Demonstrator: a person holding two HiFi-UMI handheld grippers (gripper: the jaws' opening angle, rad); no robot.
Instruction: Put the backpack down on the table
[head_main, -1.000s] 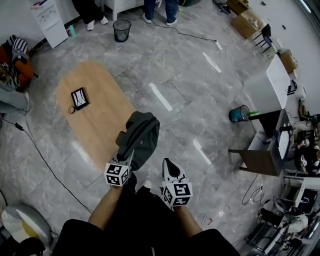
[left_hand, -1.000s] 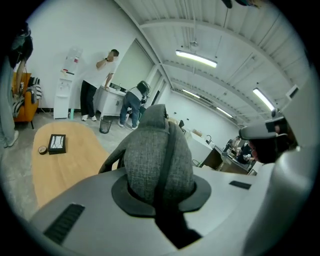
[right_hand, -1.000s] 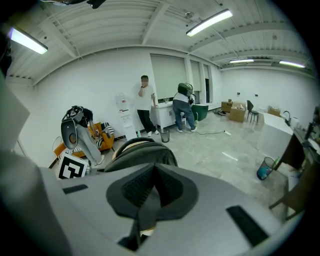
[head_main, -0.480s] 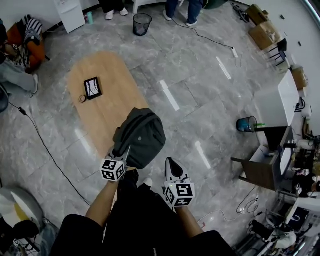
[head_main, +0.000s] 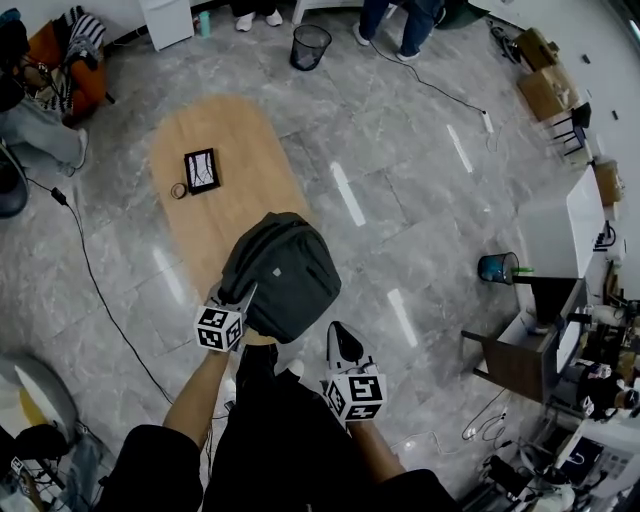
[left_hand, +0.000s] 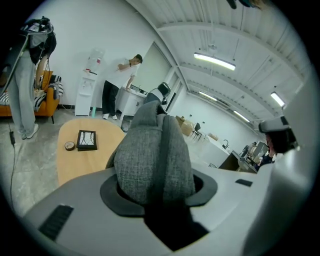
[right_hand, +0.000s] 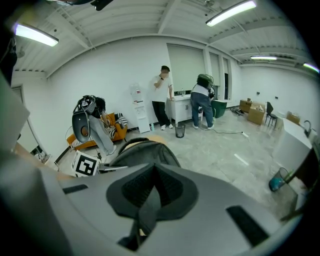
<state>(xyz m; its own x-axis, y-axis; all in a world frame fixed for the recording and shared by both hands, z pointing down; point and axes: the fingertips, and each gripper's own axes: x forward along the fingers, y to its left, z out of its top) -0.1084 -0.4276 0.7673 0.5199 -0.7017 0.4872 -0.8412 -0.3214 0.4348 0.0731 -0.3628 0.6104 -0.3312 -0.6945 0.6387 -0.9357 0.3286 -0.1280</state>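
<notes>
While we are looking along the left gripper (head_main: 244, 298), its fingers are standing partly apart, having just been opening. A thick fold of grey woven fabric from the backpack (head_main: 285, 270) is filling the gap between them and touching the dark pads (left_hand: 110, 195) on both sides, so we are reading this as a loose hold on the bag, not a free one. Our right gripper (head_main: 336, 332) is showing its fingers nearly together: its pads (right_hand: 135, 190) are meeting in a narrow V, and a dark strap (right_hand: 147, 213) is running down through that slit, pinched there. From the head view we are seeing both grippers at the near edge of the backpack, the left one at its near left corner and the right one at its near right corner. The backpack is lying broad face up over the near end of the oval wooden table (head_main: 215, 120), covering that end and reaching a little past the rim over the grey floor (head_main: 400, 200) on the right. Whether it is resting its weight on the wood we cannot tell. Its long axis is running away from us, roughly in line with the table's length. The rounded far end is pointing roughly towards the small black frame (head_main: 201, 170) and the little ring (head_main: 179, 190) just beside it, both well apart from the bag.
</notes>
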